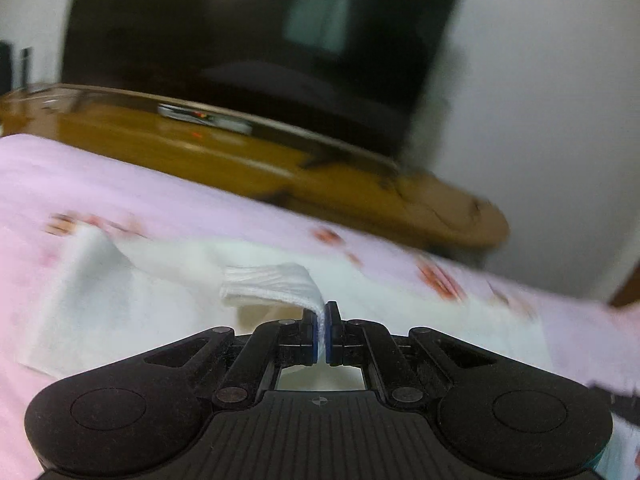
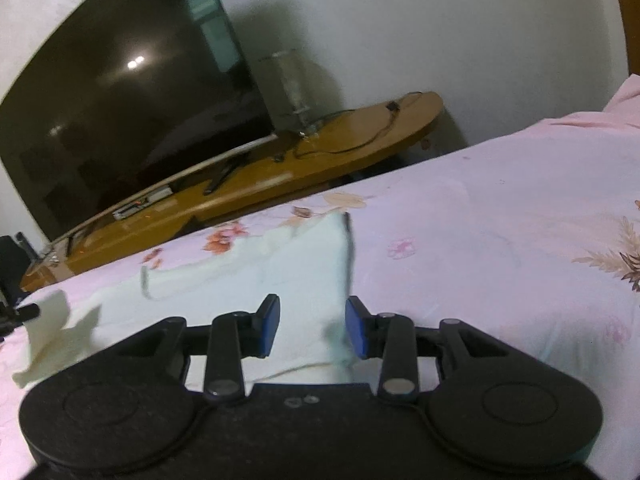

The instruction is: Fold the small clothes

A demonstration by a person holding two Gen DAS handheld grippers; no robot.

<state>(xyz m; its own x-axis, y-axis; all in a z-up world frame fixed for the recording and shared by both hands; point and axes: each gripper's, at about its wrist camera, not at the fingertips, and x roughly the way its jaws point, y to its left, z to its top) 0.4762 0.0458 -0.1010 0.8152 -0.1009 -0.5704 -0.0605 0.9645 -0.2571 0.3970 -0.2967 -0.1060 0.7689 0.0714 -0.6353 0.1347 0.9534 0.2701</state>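
A small white garment [image 1: 120, 300] lies spread on the pink flowered bedsheet [image 1: 120, 184]. My left gripper [image 1: 322, 316] is shut on a ribbed white cuff [image 1: 272, 284] of that garment, and the cuff is lifted off the sheet. In the right wrist view the same pale garment [image 2: 248, 280] lies flat in front of my right gripper [image 2: 312, 326]. The right gripper stands open just above the cloth near its right edge, with nothing pinched between the blue pads [image 2: 270, 326]. At the far left of that view a lifted corner of the garment [image 2: 52, 328] hangs up.
Beyond the bed stands a wooden TV bench [image 2: 280, 168] with a large dark television [image 2: 120, 92], cables and a glass jar [image 2: 288, 84]. A white wall [image 2: 440, 32] is behind. The pink sheet [image 2: 520, 220] stretches away to the right.
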